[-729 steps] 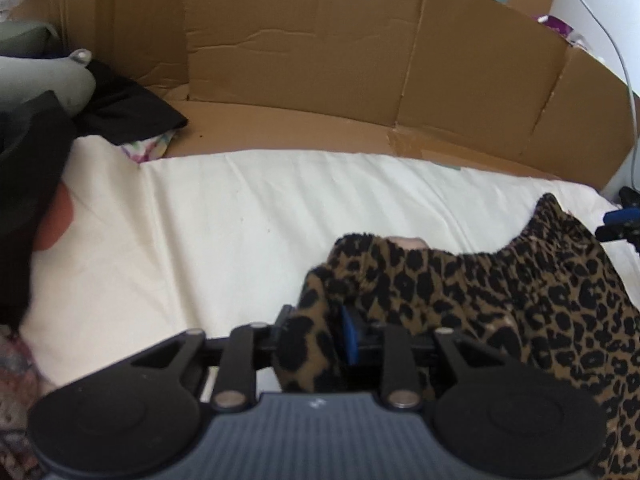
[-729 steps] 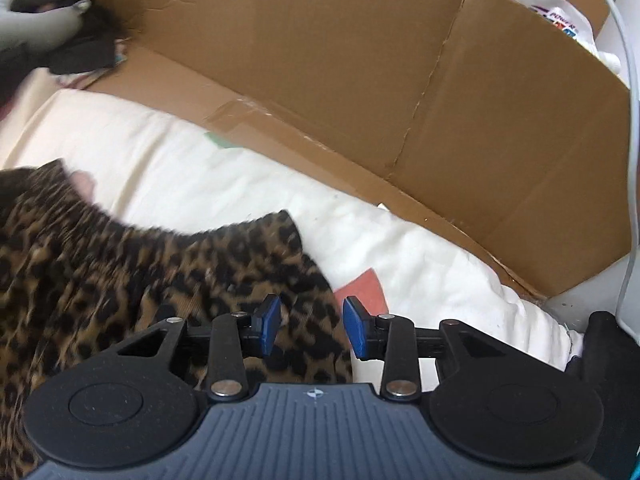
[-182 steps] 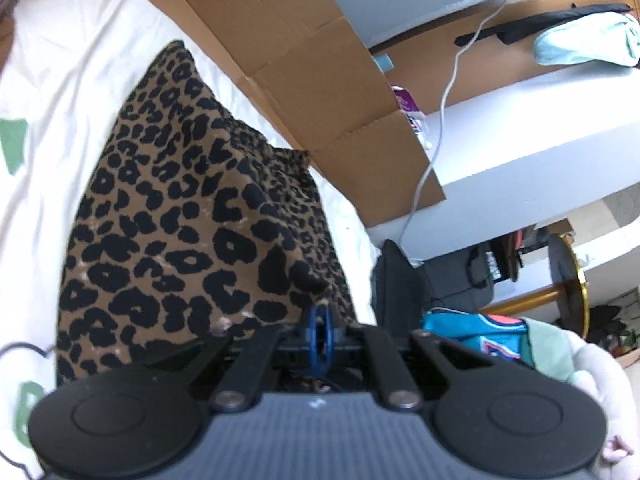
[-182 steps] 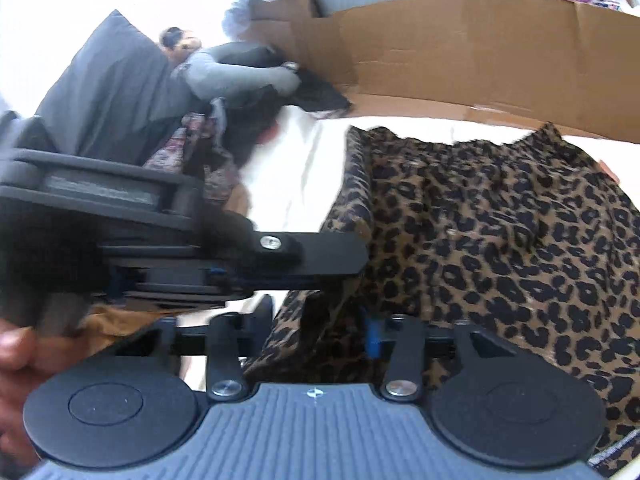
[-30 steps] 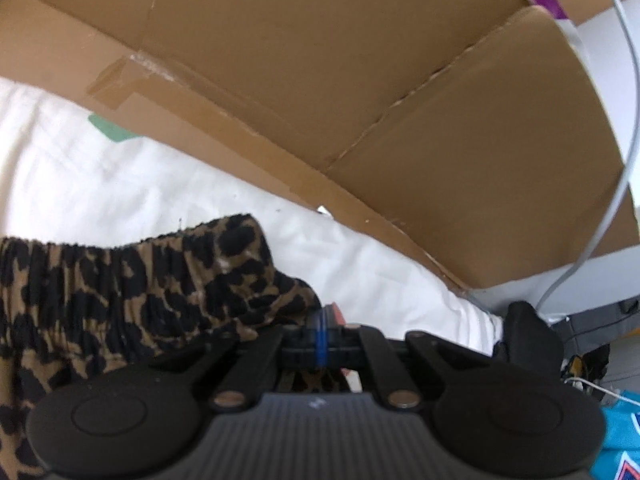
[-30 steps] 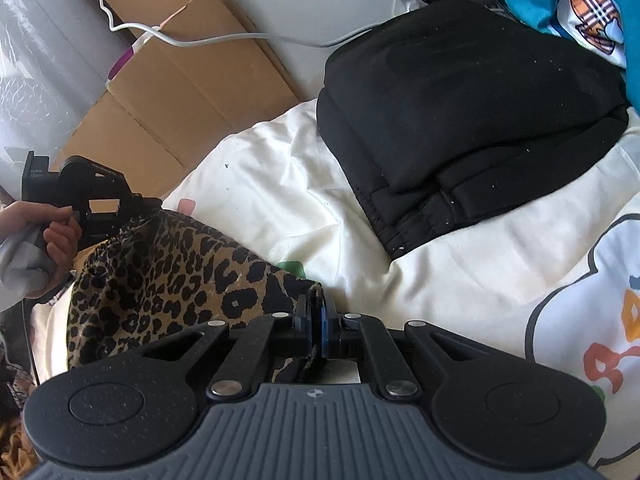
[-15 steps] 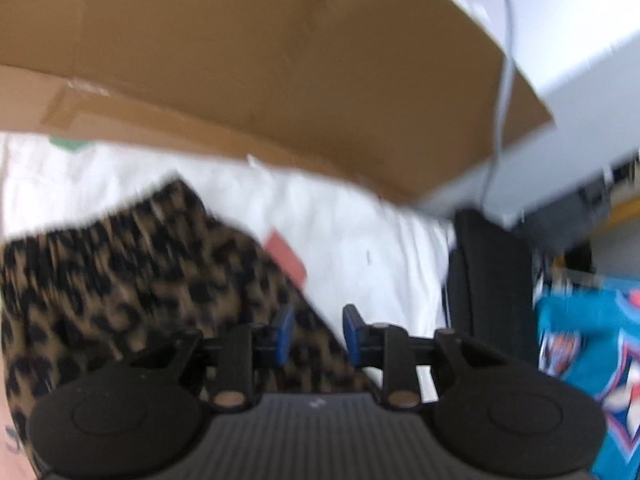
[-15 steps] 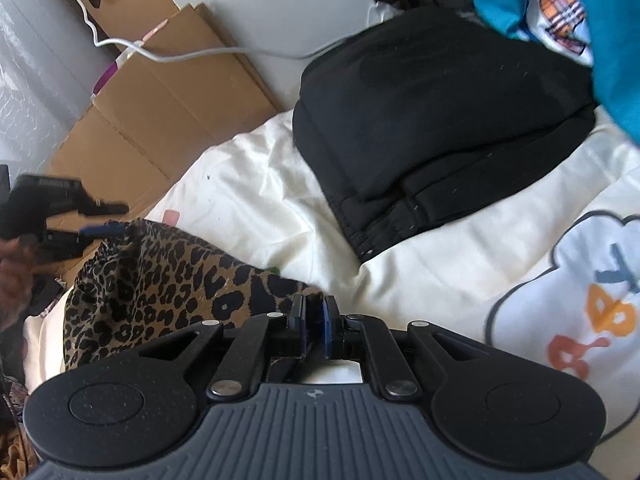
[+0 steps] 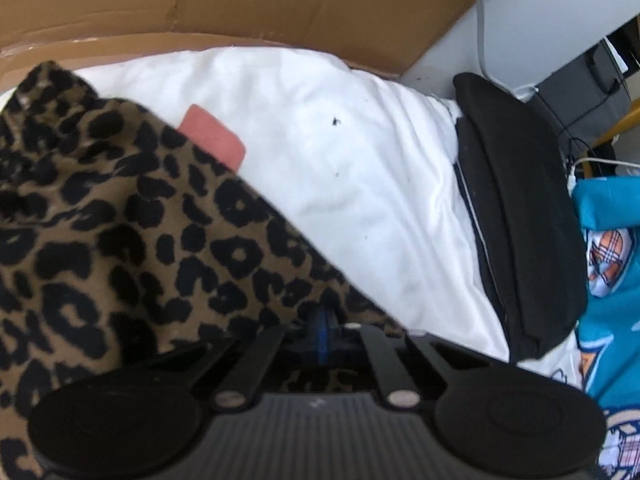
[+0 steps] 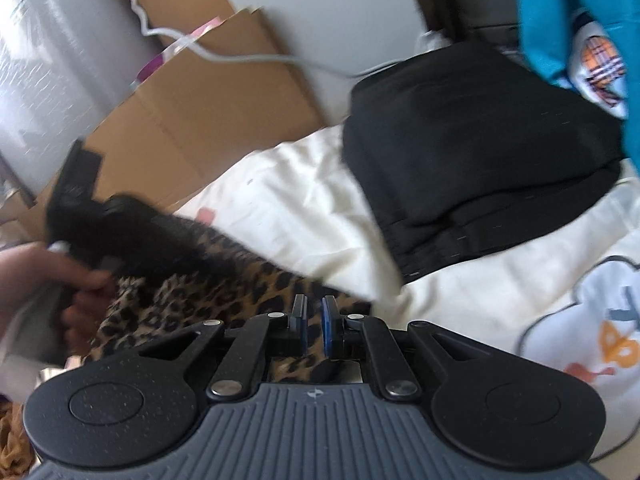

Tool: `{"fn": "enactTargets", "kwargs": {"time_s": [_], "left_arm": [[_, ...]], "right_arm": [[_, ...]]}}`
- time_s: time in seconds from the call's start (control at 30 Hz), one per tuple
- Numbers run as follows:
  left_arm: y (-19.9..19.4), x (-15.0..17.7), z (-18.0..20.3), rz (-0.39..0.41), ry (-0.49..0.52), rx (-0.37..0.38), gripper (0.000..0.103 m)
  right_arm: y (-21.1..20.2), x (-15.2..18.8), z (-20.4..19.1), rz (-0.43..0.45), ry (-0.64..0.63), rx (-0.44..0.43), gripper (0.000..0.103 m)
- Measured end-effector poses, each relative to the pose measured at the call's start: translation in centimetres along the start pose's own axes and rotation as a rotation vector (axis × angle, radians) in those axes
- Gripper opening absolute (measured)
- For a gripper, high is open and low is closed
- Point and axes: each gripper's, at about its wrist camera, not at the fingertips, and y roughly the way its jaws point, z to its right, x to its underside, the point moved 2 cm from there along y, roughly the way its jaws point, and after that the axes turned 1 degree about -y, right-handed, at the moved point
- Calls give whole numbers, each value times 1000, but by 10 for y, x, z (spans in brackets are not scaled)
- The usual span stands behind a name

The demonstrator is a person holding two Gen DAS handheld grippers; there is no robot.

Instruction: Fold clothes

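1. So, leopard-print garment (image 9: 120,240) heaped on white bedding (image 9: 360,160), spreading toward 10 o'clock from left gripper (image 9: 323,330).
2. Left gripper pressed together, pinching a fold of it, so clearly the nearer one.
3. Right gripper (image 10: 313,326) barely parted, nothing pinched, cloth edge right underneath.
4. Folded black garment (image 10: 480,152) off at 1 o'clock.

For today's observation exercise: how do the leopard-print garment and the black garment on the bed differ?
The leopard-print garment is patterned tan and black; the black garment is plain. The leopard one is rumpled, beside the grippers; the black one lies neatly folded, untouched, further right. Both rest on the white bedding.
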Motion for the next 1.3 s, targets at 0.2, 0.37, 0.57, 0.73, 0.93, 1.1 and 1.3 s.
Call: {"fn": "enactTargets", "kwargs": {"time_s": [0.2, 0.37, 0.57, 0.73, 0.93, 1.1, 1.3], "left_arm": [[4, -9, 2, 45, -19, 1, 2], [-1, -10, 2, 54, -53, 12, 2], [-41, -6, 6, 84, -55, 20, 14], [-86, -1, 0, 106, -56, 17, 29], [-128, 16, -4, 149, -21, -2, 41], [-160, 43, -17, 190, -57, 1, 51], [-199, 75, -33, 238, -100, 5, 53]], "right_arm": [[31, 7, -8, -98, -50, 27, 6], [37, 12, 1, -157, -45, 69, 6], [21, 2, -4, -175, -54, 109, 7], [2, -6, -16, -163, -55, 71, 9], [-17, -11, -37, -150, -58, 44, 11], [-35, -18, -53, -129, -69, 21, 32], [-59, -28, -73, -106, -103, 6, 40]]}}
